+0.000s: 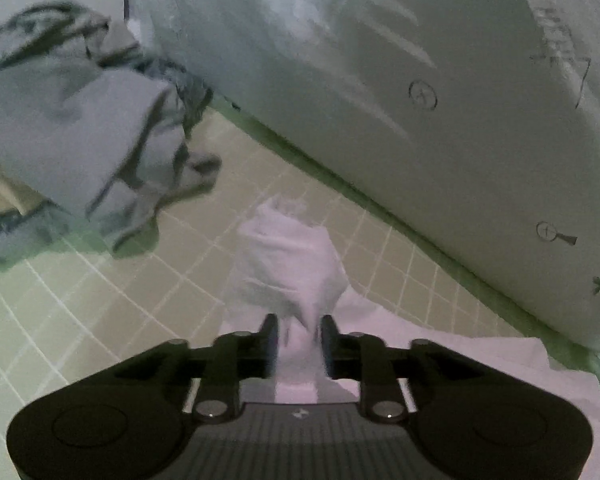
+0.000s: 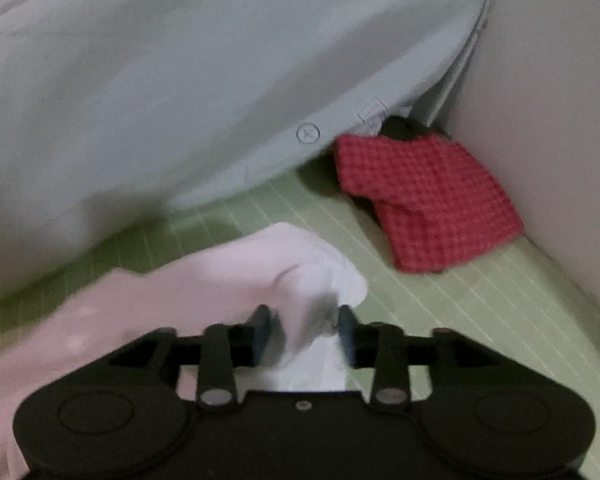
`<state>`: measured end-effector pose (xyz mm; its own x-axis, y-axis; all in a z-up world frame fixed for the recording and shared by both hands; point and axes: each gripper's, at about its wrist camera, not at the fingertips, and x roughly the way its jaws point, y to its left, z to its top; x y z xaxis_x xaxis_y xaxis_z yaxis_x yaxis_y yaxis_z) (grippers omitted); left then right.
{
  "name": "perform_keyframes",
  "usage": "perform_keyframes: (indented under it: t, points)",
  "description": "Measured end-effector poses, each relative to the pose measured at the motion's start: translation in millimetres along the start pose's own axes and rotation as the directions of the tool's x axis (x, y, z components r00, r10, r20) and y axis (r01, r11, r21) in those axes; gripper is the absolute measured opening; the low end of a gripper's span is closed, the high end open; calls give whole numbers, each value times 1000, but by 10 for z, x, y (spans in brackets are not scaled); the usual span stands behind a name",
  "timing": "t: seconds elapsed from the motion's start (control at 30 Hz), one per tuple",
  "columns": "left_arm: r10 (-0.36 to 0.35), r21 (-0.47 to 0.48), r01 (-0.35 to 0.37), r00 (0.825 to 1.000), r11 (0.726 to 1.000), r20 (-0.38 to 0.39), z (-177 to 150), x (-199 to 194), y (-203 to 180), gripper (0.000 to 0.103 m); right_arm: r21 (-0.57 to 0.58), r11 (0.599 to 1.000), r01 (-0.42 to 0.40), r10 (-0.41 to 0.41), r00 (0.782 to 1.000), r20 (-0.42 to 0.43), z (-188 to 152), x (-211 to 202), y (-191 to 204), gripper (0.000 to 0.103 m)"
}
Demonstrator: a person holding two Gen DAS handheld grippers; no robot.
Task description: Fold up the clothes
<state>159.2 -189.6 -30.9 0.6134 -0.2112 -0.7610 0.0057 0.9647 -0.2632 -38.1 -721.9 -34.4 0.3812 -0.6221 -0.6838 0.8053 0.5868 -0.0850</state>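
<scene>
Matte black left gripper [image 1: 299,336], broad rounded body, ribbed grey centre panel. Silver pivot screws. Right gripper [image 2: 303,330] black too, bluish pads [image 2: 262,330].

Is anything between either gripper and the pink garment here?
No. The left gripper and right gripper each already have the pink garment bunched between their fingers; nothing visible intervenes.

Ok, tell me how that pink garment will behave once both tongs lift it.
Probably floppy: the pink garment bunches and creases between the left tongs. Likely light, since a thin fold stands up at the right tongs. It may sag between the grips onto the green mat.
</scene>
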Motion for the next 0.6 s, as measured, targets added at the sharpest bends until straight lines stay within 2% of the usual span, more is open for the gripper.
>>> perform_keyframes:
  t: [0.07, 0.1, 0.2, 0.33, 0.47, 0.53, 0.6]
  points:
    - [-2, 5, 1, 999, 1000, 43, 92, -51, -3, 58, 13, 1000, -16, 16, 1000, 16, -28, -83, 31, 62]
    - [3, 8, -3, 998, 1000, 62, 151, -60, 5, 62, 27, 999, -34, 33, 999, 29, 6, -112, 79, 65]
    - [44, 4, -44, 996, 999, 73, 321, 20, 20, 68, 36, 997, -72, 69, 995, 76, 147, -169, 294, 77]
    - [133, -12, -133, 991, 991, 3, 480, 372, 96, 70, 29, 994, -110, 107, 990, 96, 308, -160, 692, 87]
    - [190, -56, -194, 979, 979, -81, 573, 746, 266, 70, 32, 991, -127, 127, 992, 16, 322, 75, 1026, 95]
    - [186, -88, -196, 977, 977, -108, 592, 858, 353, 70, 50, 994, -100, 103, 993, -55, 254, 268, 1136, 95]
    - [169, -108, -181, 979, 978, -113, 593, 896, 401, 70, 65, 997, -32, 41, 990, -134, 192, 468, 1186, 96]
